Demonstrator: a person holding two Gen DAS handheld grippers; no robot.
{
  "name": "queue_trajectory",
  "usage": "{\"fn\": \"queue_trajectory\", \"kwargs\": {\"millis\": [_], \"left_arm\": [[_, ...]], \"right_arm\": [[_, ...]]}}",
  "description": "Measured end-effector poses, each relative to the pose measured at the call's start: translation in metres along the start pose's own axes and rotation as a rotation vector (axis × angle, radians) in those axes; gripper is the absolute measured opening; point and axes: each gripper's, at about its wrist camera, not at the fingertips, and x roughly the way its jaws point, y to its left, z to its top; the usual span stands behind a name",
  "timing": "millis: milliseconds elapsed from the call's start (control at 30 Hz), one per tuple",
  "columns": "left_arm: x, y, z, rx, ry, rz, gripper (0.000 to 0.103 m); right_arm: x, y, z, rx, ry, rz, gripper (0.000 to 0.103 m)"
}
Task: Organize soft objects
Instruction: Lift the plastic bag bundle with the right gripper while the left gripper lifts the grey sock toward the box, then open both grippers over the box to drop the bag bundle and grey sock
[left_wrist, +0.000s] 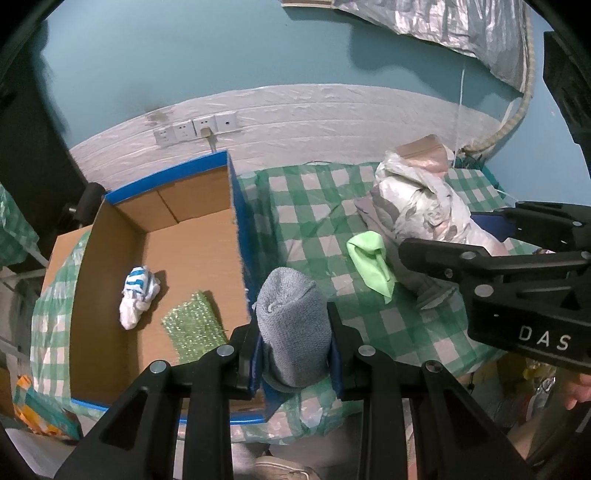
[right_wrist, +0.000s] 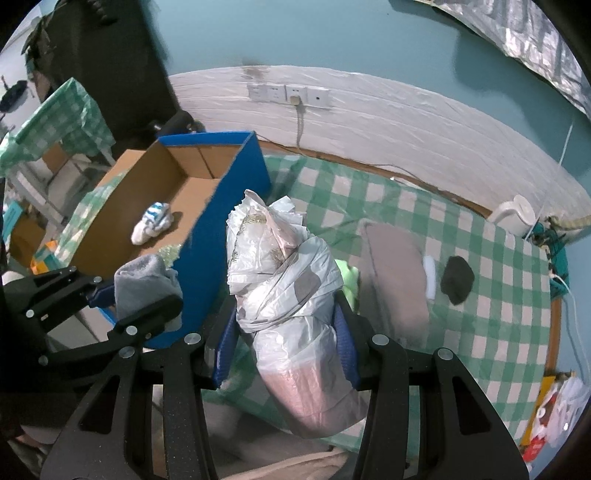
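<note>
My left gripper (left_wrist: 293, 345) is shut on a grey knitted sock roll (left_wrist: 291, 325), held just right of the open cardboard box (left_wrist: 207, 243) with blue outer walls. Inside the box lie a white and blue sock bundle (left_wrist: 138, 295) and a green bubble-wrap piece (left_wrist: 194, 326). My right gripper (right_wrist: 286, 345) is shut on a white plastic-wrapped bundle (right_wrist: 284, 280) above the green checked cloth (right_wrist: 461, 332). The left gripper (right_wrist: 110, 295) with the grey roll (right_wrist: 144, 284) shows in the right wrist view. A light green cloth (left_wrist: 369, 262) lies on the table.
A tan pillow-like pad (right_wrist: 395, 273), a dark sock (right_wrist: 456, 278) and a small white item (right_wrist: 429, 277) lie on the cloth to the right. A white kettle (right_wrist: 517, 216) stands at the far corner. Wall sockets (right_wrist: 288, 94) with a cable sit behind the box.
</note>
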Motion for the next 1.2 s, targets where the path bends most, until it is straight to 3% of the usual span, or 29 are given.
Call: {"fn": "queue_trajectory", "kwargs": {"millis": [733,1200], "left_arm": [[-0.006,0.085,-0.010,-0.166,-0.005,0.038,0.029],[0.002,0.133,-0.025,-0.234,0.022,0.082,0.029]], "right_arm": [[0.024,0.077,0.035,-0.111,0.020,0.052,0.047],[0.059,0.125,0.046,-0.179,0.078,0.095,0.047]]}}
